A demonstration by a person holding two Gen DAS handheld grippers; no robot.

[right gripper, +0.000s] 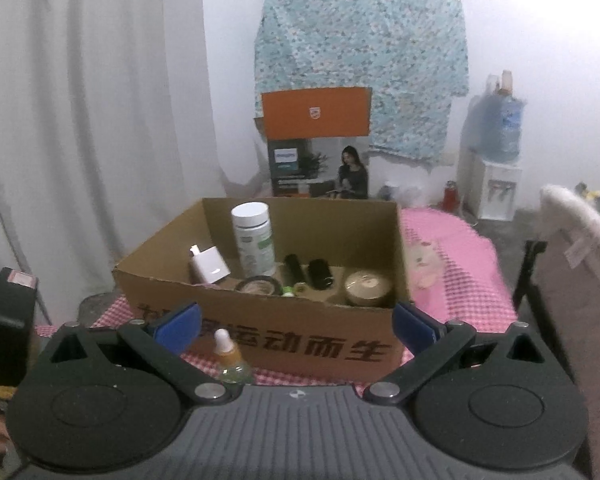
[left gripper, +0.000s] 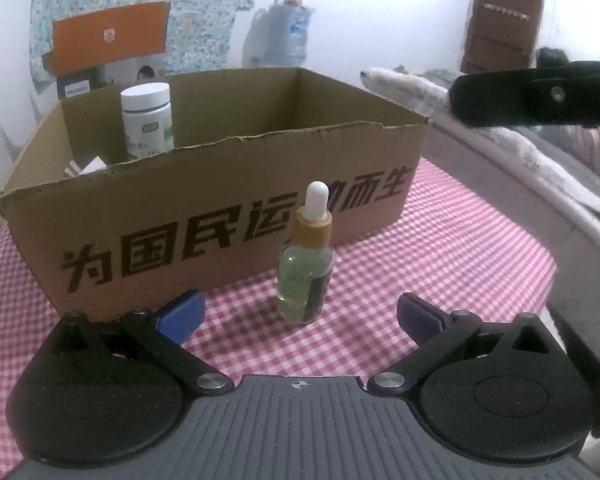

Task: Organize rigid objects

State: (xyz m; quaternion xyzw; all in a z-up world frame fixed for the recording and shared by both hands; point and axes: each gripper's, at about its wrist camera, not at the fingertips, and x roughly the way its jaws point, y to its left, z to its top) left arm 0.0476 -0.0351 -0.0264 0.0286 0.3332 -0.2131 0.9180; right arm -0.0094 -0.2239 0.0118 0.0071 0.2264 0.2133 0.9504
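Note:
A small dropper bottle (left gripper: 305, 258) with greenish liquid, an amber collar and a white bulb stands upright on the pink checked tablecloth (left gripper: 440, 264), just in front of an open cardboard box (left gripper: 228, 216). My left gripper (left gripper: 300, 316) is open, low behind the bottle, which stands between and just ahead of the blue pads. My right gripper (right gripper: 296, 326) is open and empty, higher up, looking into the box (right gripper: 300, 344). The dropper bottle (right gripper: 230, 358) shows below its left finger. Inside the box are a white pill bottle (right gripper: 254, 238), a white charger (right gripper: 208, 266), two black items and round tins.
The right gripper's black body (left gripper: 540, 94) shows at the upper right in the left wrist view. A grey padded chair (right gripper: 576, 280) stands to the right of the table. An orange and grey carton (right gripper: 316, 148) and a water dispenser (right gripper: 496, 160) stand by the far wall.

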